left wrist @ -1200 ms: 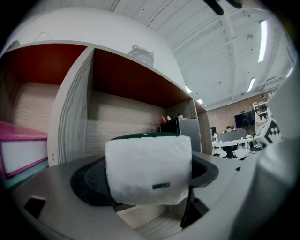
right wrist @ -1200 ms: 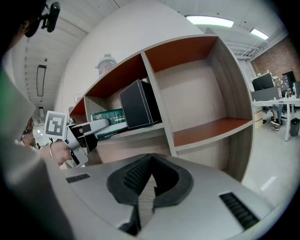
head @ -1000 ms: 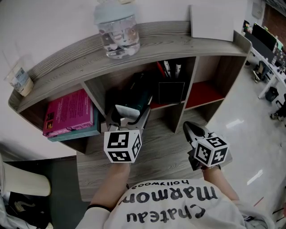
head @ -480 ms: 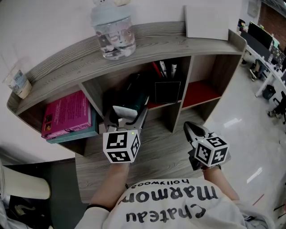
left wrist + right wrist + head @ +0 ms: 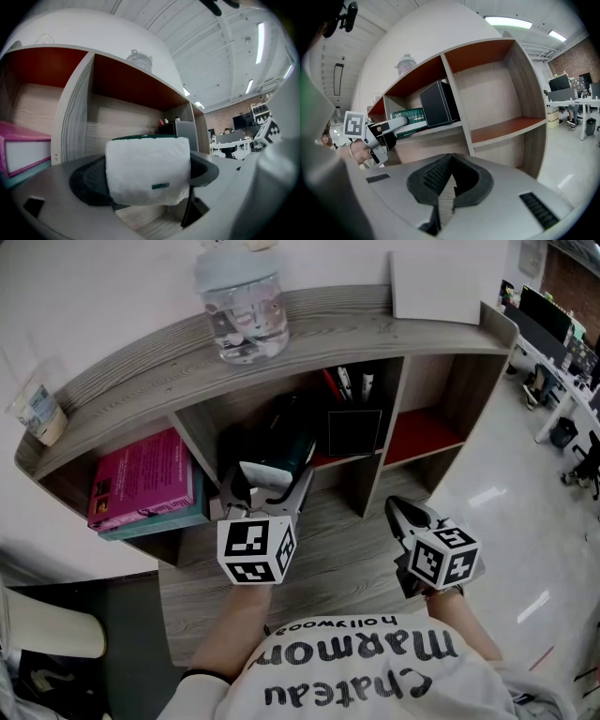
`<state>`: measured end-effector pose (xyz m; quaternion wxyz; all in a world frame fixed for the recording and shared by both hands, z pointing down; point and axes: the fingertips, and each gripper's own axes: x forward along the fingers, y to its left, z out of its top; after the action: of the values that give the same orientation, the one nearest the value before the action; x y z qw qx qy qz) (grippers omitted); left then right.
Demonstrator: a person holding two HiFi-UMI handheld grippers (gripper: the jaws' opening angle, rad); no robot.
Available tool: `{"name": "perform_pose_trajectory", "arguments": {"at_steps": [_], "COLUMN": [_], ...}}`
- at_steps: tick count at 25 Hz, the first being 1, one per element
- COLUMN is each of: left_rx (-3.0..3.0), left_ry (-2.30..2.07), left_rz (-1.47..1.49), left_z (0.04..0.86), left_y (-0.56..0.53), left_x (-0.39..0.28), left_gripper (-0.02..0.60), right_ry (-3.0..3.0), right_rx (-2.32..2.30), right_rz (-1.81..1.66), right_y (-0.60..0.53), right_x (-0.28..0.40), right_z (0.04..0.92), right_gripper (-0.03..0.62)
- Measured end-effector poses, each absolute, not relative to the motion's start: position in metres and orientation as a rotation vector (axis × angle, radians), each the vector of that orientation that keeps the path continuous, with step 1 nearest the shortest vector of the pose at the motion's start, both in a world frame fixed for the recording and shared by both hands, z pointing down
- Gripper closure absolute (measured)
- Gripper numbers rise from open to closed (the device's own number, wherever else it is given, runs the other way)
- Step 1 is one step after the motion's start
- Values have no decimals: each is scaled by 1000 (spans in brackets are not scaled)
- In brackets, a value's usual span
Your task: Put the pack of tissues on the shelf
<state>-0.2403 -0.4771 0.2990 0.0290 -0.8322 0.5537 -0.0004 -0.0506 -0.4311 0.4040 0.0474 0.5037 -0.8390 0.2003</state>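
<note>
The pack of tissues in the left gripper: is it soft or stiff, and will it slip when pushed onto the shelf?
Probably soft and light: the pack of tissues bulges rounded between the left gripper's pads. Its wrap looks like smooth film, so it may slide easily on the wooden shelf.

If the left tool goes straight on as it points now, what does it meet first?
Probably the back wall of the shelf's middle compartment; the pack of tissues in the left tool would touch it first. The black box looks clear.
</note>
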Motion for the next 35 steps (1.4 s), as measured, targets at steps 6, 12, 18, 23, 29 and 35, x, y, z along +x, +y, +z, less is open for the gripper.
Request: {"name": "perform_pose_trajectory", "arguments": {"at_steps": [6,12,18,23,29,35], "left_rx": [-2553,-2522,-2522,-2560,-2576,-2556], "left_ry": [1661,1662,1635,1594,1542,1504], "left_rz": [52,69,82,113,136,168], "left_z": [290,283,277,271,264,250], "left_y": [-472,-468,-461,-456,-450,-441], "left_x": [-240,-242,-242,-240,-240,-245], "left_gripper": [144,144,144,145,146,146], "right_ry": [-2560,-2561,-2567,-2567,-2560,-2551], "right_rx": [1520,1516,1514,1525,1544,1567], "right_rz": [612,612,607,600,598,591], "right_y": [-431,-432,-431,-428,-423,-418], "right_x": [-57,-60,-65,-66,-68,-74], "right_z": [407,407,407,404,402,400], "right_gripper": [586,586,586,586,586,586]}}
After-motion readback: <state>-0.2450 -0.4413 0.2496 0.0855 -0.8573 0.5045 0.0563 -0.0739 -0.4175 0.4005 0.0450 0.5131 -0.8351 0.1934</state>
